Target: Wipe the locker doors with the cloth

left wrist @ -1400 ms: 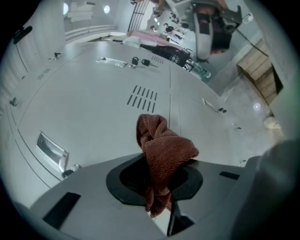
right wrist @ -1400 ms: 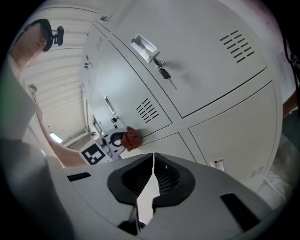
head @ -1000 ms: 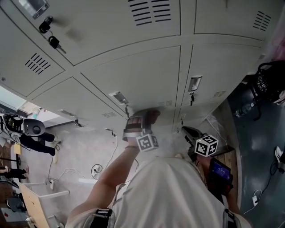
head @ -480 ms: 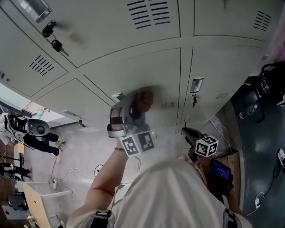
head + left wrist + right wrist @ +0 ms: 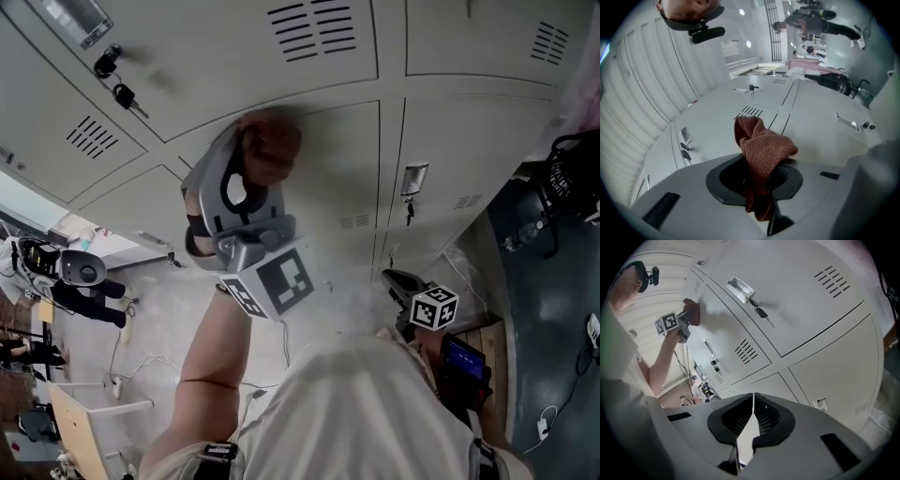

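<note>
A rust-brown cloth (image 5: 267, 145) is bunched in my left gripper (image 5: 258, 155), which is shut on it and held up against a grey locker door (image 5: 328, 169) near its upper left corner. In the left gripper view the cloth (image 5: 761, 154) stands up from between the jaws, facing the locker doors (image 5: 740, 126). My right gripper (image 5: 412, 291) hangs low by the person's right side, shut with nothing in it; its view shows the closed jaws (image 5: 752, 420) and, far left, the left gripper (image 5: 682, 324) with the cloth (image 5: 692, 311) on the door.
Keys (image 5: 117, 89) hang from a lock on the upper left locker. A recessed handle (image 5: 411, 178) with a key sits on the door to the right. A black bag (image 5: 567, 173) lies at the right, and cables and gear (image 5: 75, 272) on the floor at left.
My left gripper has swept the cloth up and to the left across the locker door, from near its lower edge to its upper left corner. The right gripper has stayed put.
</note>
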`<control>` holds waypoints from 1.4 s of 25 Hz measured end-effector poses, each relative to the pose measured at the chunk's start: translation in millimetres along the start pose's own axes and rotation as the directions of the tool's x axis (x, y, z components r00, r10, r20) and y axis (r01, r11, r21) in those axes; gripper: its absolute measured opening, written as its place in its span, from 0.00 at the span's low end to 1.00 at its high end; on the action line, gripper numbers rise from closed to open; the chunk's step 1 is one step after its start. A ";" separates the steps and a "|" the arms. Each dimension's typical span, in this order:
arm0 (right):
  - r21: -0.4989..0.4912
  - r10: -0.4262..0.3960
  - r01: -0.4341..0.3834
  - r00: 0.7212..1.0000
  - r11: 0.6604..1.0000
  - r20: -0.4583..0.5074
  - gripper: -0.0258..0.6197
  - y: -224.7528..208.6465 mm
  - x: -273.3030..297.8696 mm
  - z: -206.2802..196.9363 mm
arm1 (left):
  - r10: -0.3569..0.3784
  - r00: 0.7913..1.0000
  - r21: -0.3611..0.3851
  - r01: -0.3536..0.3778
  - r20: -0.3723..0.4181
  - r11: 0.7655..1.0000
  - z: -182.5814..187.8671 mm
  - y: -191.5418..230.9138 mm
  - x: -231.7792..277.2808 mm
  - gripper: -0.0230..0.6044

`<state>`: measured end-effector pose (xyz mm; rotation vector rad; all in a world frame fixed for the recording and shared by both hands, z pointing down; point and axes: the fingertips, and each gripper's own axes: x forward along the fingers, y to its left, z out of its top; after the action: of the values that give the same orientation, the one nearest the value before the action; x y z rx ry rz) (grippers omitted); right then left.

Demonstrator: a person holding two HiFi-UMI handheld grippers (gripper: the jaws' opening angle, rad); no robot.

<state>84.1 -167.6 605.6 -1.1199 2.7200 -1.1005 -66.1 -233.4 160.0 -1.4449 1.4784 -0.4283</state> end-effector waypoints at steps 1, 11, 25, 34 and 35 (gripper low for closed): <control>0.001 -0.001 0.001 1.000 1.000 0.001 0.07 -0.1 -0.3 -0.1 | -0.007 1.000 0.010 0.007 0.009 1.000 3.2 -6.5 0.8 0.16; 0.027 -0.045 0.045 0.999 0.999 0.012 0.07 -11.1 -11.4 -3.7 | -0.397 0.917 0.072 0.399 -0.043 0.914 -29.2 -186.7 -45.2 0.16; 0.035 -0.104 0.103 0.994 0.994 0.032 0.07 -18.1 -31.3 -2.6 | -0.734 0.644 0.169 0.765 -0.215 0.622 -146.5 -385.7 -145.3 0.16; 0.050 -0.120 0.117 0.992 0.992 0.048 0.07 -20.3 -40.3 -3.2 | -0.639 0.758 0.064 0.650 -0.133 0.757 -103.5 -320.5 -108.1 0.16; 0.052 -0.117 0.114 0.992 0.992 0.047 0.07 -20.2 -39.5 -4.0 | -0.611 0.782 0.044 0.619 -0.119 0.784 -96.1 -305.1 -101.6 0.16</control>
<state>125.0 -150.9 611.1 -1.2939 2.6053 -1.1298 4.6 -247.3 487.8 -1.8502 1.0048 -0.9632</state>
